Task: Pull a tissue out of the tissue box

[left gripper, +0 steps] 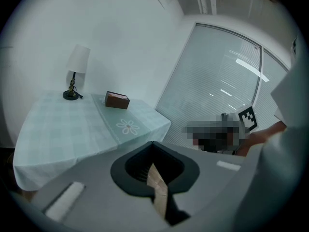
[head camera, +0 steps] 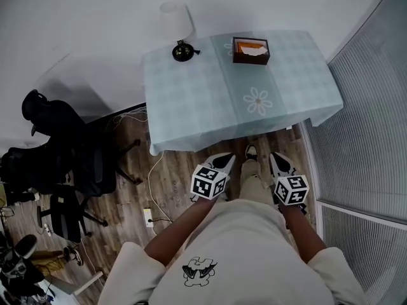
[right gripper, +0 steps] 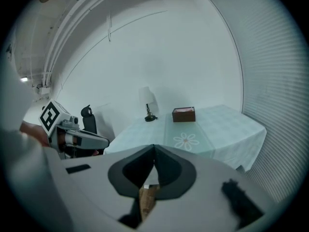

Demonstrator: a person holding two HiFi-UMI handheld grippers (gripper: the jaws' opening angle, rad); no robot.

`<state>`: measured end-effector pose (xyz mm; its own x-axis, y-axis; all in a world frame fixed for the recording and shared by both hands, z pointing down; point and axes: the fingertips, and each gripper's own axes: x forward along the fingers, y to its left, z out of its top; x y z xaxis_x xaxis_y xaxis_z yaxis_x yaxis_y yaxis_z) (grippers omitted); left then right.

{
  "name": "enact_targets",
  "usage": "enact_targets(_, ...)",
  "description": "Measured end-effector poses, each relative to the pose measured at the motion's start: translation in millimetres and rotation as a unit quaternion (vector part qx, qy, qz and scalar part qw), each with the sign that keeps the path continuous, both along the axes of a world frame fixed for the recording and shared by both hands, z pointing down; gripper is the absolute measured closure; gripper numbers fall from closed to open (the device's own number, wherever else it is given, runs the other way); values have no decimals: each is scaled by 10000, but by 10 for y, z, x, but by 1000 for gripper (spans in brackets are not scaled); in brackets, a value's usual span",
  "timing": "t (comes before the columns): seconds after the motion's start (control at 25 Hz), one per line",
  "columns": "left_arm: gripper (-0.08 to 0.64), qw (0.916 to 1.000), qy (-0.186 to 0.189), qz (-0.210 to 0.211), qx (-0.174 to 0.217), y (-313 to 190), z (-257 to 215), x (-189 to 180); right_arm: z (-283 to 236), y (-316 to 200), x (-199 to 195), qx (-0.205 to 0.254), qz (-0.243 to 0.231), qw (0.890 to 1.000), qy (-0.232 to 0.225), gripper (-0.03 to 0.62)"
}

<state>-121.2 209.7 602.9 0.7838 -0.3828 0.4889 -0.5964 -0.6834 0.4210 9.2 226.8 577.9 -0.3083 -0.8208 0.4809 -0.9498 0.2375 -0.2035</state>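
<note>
A brown tissue box (head camera: 251, 49) with white tissue showing at its top stands near the far edge of the table (head camera: 191, 100), which wears a pale checked cloth. It also shows in the left gripper view as the tissue box (left gripper: 117, 100) and in the right gripper view as the tissue box (right gripper: 184, 114), small and far off. My left gripper (head camera: 227, 159) and right gripper (head camera: 275, 157) hang side by side over the wooden floor, short of the table's near edge. Both are shut with nothing between their jaws, tips meeting in the left gripper (left gripper: 152, 143) and right gripper (right gripper: 154, 146).
A small lamp (head camera: 178, 27) with a white shade stands at the table's far left corner. A black office chair (head camera: 63, 164) and cables with a power strip (head camera: 147, 216) lie to the left. Slatted blinds (head camera: 369, 138) line the right side.
</note>
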Motion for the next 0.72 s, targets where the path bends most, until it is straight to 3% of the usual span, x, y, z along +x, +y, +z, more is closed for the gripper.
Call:
enact_targets(0.2,554,9999,-82,-108,14,-670,1,298,15,-734,314,90,-80,9999,-101,579)
enact_targets(0.44,554,9995,-223,-213,-79,-1627,-101,976,-74,-1757,847,63,-404,9990,-160,579)
enact_targets(0.72,554,9977,-275,-624,0,-2681,-238,1577,-47,-2812,1404,41,-1044,9945,-56,578)
